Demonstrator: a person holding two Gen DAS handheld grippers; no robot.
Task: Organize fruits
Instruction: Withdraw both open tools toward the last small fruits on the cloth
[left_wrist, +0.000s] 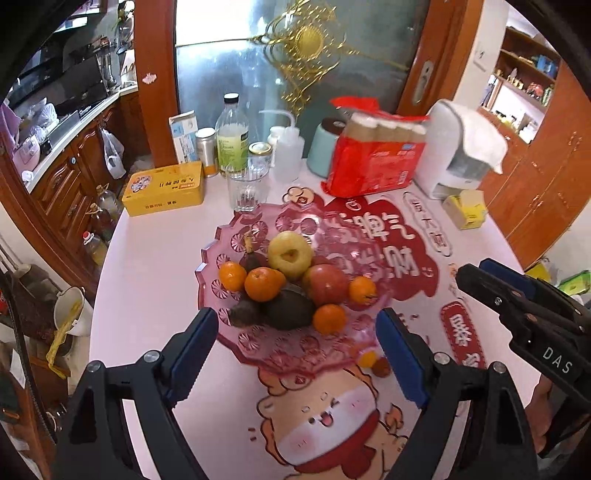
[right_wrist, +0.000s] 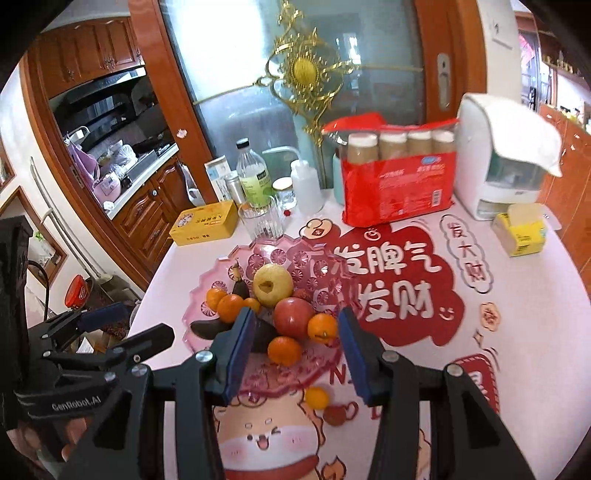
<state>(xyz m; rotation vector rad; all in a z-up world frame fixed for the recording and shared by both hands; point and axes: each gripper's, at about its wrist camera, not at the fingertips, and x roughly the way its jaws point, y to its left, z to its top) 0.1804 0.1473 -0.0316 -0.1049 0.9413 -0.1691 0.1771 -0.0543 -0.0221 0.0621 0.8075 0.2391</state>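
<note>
The left gripper (left_wrist: 295, 354) has its blue pads (left_wrist: 194, 354) far apart. Nothing is between them. It hangs in the air above the near edge of the pink glass plate (left_wrist: 221, 254). The right gripper (right_wrist: 295, 354) is open too, but not as wide. It holds nothing and hangs over the same plate.

The fruit is piled in the middle of the plate. There is a yellow pear (left_wrist: 290, 254) at the back, a red apple (left_wrist: 327, 284) beside it, and small oranges (left_wrist: 263, 283) around them. Some dark fruits (left_wrist: 288, 310) lie at the front of the pile. A little orange fruit (right_wrist: 316, 398) and a little brown-red one (right_wrist: 334, 415) sit on the table (left_wrist: 147, 280) just off the plate's near edge.

Behind the plate stand a clear glass (left_wrist: 245, 192), a yellow tin (left_wrist: 164, 188), a bottle (left_wrist: 232, 134), a red pack of drinks (left_wrist: 376, 158) and a white machine (left_wrist: 454, 147) with a cloth on it.

The left view shows the right gripper (left_wrist: 476, 280) from the side, with part of a hand (left_wrist: 543, 417) under it. The right view shows the left gripper (right_wrist: 110, 325) at its left edge. It also shows the two little loose fruits more clearly, between its own pads.
</note>
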